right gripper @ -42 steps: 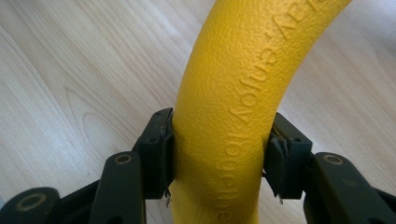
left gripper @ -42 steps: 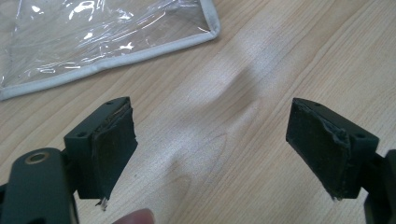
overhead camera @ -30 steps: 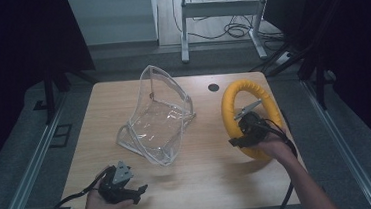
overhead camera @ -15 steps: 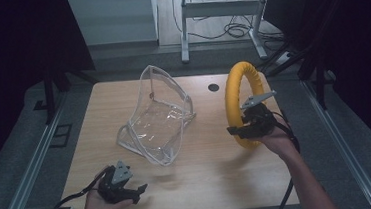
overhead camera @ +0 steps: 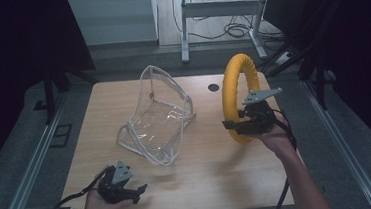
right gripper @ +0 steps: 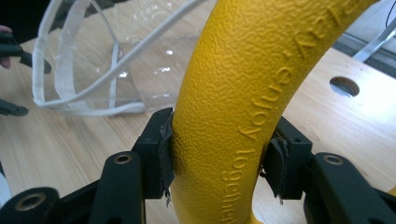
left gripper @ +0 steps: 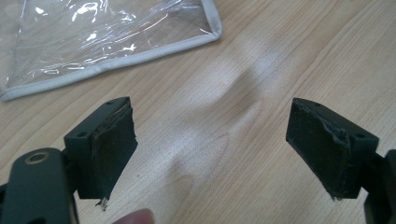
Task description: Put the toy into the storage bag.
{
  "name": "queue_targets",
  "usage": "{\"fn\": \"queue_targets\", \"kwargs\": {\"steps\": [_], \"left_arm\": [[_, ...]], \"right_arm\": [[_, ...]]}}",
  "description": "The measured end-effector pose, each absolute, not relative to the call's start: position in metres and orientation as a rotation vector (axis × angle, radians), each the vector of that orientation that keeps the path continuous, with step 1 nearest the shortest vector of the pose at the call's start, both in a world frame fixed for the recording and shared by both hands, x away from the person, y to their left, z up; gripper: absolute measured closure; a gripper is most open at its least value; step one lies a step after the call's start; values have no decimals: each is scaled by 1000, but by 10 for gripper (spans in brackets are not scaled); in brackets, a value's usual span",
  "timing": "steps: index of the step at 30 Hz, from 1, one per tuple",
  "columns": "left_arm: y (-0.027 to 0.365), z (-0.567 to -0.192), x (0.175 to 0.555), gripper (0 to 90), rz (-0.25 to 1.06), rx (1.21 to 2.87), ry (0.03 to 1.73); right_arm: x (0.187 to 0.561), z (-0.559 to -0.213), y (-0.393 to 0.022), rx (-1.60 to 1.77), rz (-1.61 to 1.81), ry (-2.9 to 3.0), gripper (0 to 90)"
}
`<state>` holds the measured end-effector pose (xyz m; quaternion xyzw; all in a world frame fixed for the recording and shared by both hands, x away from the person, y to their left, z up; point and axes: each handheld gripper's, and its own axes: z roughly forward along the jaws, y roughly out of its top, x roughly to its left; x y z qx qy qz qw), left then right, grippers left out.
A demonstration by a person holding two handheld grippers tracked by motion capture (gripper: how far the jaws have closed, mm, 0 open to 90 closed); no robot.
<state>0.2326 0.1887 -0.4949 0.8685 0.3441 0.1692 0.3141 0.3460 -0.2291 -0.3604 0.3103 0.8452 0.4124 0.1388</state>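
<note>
A yellow foam ring (overhead camera: 234,93) stands upright above the right side of the wooden table (overhead camera: 199,178), lifted by my right gripper (overhead camera: 233,126), which is shut on its lower part. In the right gripper view both pads press the ring (right gripper: 243,93), whose textured surface carries raised lettering. A clear plastic pouch with white piping (overhead camera: 157,118) stands open at the table's middle. My left gripper (overhead camera: 136,194) rests near the front left edge, held in a hand. Its jaws are open over bare wood, with the pouch's corner (left gripper: 140,37) beyond them.
A round cable hole (overhead camera: 214,87) sits in the tabletop behind the ring. Metal rails run along both sides of the table. A desk frame (overhead camera: 216,12) and loose cables stand on the floor beyond the far edge.
My right gripper has raised the yellow ring from a leaning pose to upright and lifted it a little. The left gripper and the pouch have stayed put.
</note>
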Motion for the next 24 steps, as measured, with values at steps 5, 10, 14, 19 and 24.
{"fn": "queue_targets", "kwargs": {"steps": [5, 10, 14, 19, 24], "left_arm": [[189, -495, 233, 157, 447, 2286, 908], [189, -495, 233, 157, 447, 2287, 907], [189, -495, 233, 157, 447, 2286, 908], [189, -495, 233, 157, 446, 2289, 908], [189, -495, 233, 157, 447, 2289, 908]], "right_arm": [[345, -355, -227, 885, 1253, 2415, 494], [344, -352, -225, 866, 1287, 2398, 494], [342, -349, -222, 851, 1312, 2391, 494], [340, -345, -219, 835, 1367, 2369, 493], [340, -343, -217, 828, 1391, 2360, 492]]}}
